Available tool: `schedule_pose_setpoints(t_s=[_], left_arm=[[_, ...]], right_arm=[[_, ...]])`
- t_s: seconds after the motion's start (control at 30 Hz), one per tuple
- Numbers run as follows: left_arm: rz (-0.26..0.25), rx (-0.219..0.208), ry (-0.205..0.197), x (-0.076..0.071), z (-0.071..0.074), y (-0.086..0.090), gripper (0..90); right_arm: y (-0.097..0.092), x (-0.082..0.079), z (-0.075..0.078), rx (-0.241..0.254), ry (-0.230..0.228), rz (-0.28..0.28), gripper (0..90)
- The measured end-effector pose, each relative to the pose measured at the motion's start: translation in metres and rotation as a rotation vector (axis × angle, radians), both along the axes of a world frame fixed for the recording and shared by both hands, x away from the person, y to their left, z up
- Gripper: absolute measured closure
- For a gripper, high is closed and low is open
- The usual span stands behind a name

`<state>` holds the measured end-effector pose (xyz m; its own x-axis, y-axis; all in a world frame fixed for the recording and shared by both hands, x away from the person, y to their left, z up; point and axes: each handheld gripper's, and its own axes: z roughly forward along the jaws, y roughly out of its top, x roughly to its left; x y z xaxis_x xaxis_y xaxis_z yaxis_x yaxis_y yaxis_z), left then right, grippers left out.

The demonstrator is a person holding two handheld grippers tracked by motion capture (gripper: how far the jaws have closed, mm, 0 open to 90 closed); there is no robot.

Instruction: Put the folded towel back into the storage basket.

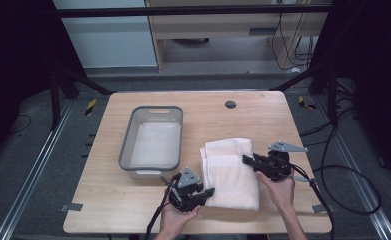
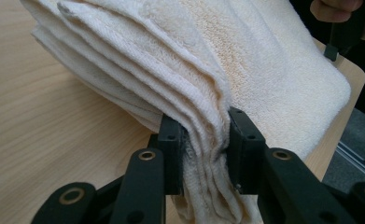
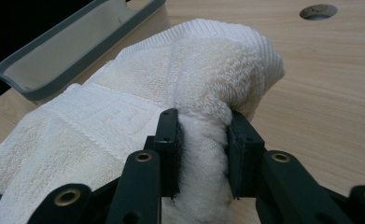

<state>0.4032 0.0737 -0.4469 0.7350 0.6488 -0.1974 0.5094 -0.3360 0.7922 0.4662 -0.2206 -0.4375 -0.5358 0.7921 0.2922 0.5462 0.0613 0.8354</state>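
Cream terry towel (image 1: pixel 231 172), folded, on the wooden surface (image 1: pixel 133 200) just beside an empty grey bin (image 1: pixel 153 137): left hand-held gripper (image 1: pixel 209 191) and right hand-held gripper (image 1: pixel 248 160) each clamped on an edge (grasp done; lift and transfer into the bin judged outstanding).

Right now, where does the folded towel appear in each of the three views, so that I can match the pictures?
High view: the towel lies right of centre, between both grippers.
Left gripper view: towel across the top, its layered edge pinched in the jaws.
Right gripper view: towel at centre and left, a fold pinched in the jaws.
Shared landmark: the wooden table.
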Motion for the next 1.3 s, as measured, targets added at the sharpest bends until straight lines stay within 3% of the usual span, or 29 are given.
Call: schedule_pose_setpoints(t_s=[0.33, 0.57, 1.03, 1.3], left_arm=[[0.009, -0.022, -0.038, -0.001, 0.017, 0.006, 69.2], [0.012, -0.024, -0.057, 0.0, 0.027, 0.01, 69.2], [0.035, -0.05, -0.118, 0.008, 0.059, 0.025, 69.2], [0.058, -0.067, -0.132, 0.012, 0.066, 0.038, 69.3]], right_arm=[[0.003, -0.002, 0.019, 0.014, -0.074, 0.009, 69.4], [0.007, 0.0, 0.029, 0.006, -0.088, 0.011, 69.4], [0.022, 0.009, 0.063, 0.019, -0.166, 0.004, 69.5], [0.035, 0.016, 0.075, 0.009, -0.19, 0.008, 69.4]])
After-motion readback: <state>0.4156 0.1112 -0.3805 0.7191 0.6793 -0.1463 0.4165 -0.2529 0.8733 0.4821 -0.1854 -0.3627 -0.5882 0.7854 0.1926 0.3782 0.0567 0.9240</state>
